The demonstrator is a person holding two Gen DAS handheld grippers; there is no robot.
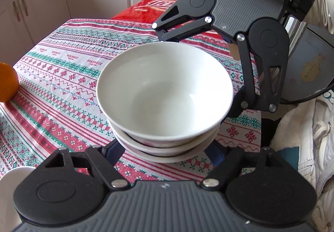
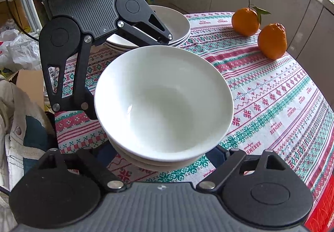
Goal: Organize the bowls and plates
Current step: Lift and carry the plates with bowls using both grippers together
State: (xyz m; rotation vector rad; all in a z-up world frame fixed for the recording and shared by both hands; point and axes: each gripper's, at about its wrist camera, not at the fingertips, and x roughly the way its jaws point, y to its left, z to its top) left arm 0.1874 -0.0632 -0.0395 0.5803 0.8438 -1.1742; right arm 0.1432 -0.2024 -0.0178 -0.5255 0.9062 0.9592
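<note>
Grippers (image 1: 165, 148) around bowl stack (image 1: 165, 94), oranges (image 2: 271, 41) nearby

I log the stacked bowls (image 1: 165, 94) as plain glossy white, and the plates (image 2: 177, 23) behind them the same white. The surface (image 2: 271, 96) wears a white cloth banded with red, green and purple cross-stitch motifs. Two oranges (image 2: 272, 41) read bright orange, one with green leaves; both hand-held grippers look matte black and grey.

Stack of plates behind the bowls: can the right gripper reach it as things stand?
Probably not directly. The right gripper straddles the stack of bowls, which stands between it and the stack of plates; the left gripper also partly blocks them.
</note>
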